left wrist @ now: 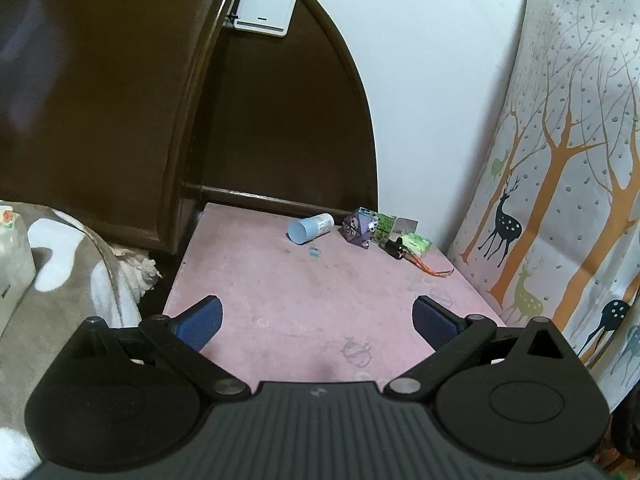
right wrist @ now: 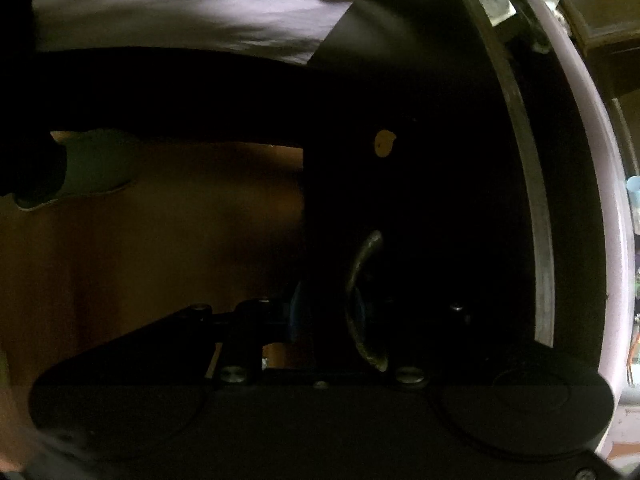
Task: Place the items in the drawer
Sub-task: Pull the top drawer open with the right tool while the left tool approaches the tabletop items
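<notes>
In the left wrist view my left gripper (left wrist: 318, 320) is open and empty, low over the pink tabletop (left wrist: 304, 300). At the far end lie a light-blue tube (left wrist: 310, 229) on its side, a purple patterned cube (left wrist: 359, 227), a green patterned piece (left wrist: 384, 226) and a green packet with a black plug and orange wires (left wrist: 412, 246). In the dark right wrist view my right gripper (right wrist: 326, 314) is shut on the drawer front (right wrist: 420, 200) beside its curved metal handle (right wrist: 362, 300). The drawer is pulled open, showing a brown inside (right wrist: 160, 240).
A dark wooden headboard (left wrist: 120, 100) with a white wall switch (left wrist: 266, 8) rises behind the table. A deer-print curtain (left wrist: 560, 180) hangs to the right. Bedding (left wrist: 60, 260) lies to the left. The table's pink edge (right wrist: 592, 160) shows in the right wrist view.
</notes>
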`<action>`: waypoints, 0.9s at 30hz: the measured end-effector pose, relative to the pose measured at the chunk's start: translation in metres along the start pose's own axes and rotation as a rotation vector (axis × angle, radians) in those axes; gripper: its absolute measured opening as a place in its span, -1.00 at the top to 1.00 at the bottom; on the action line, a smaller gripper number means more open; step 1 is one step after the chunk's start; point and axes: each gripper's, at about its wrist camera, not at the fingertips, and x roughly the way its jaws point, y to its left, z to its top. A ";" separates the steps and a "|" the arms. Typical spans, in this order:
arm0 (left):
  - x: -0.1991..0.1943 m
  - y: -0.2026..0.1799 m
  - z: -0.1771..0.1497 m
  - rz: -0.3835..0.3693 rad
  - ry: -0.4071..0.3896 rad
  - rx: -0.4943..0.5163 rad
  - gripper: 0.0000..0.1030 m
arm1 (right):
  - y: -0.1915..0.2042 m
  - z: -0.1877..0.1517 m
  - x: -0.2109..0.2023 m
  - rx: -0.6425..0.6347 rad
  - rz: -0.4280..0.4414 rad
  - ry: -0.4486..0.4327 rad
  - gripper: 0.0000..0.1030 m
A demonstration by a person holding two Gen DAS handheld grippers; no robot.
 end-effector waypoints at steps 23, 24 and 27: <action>0.000 -0.012 -0.003 -0.004 0.020 0.040 -0.99 | 0.075 -0.009 -0.043 0.029 -0.019 -0.010 0.45; 0.001 -0.013 -0.004 -0.003 0.023 0.042 -0.99 | 0.079 -0.009 -0.043 0.024 -0.021 -0.011 0.45; 0.004 -0.015 -0.006 0.000 0.034 0.052 -0.99 | 0.086 -0.009 -0.044 0.010 -0.030 -0.019 0.45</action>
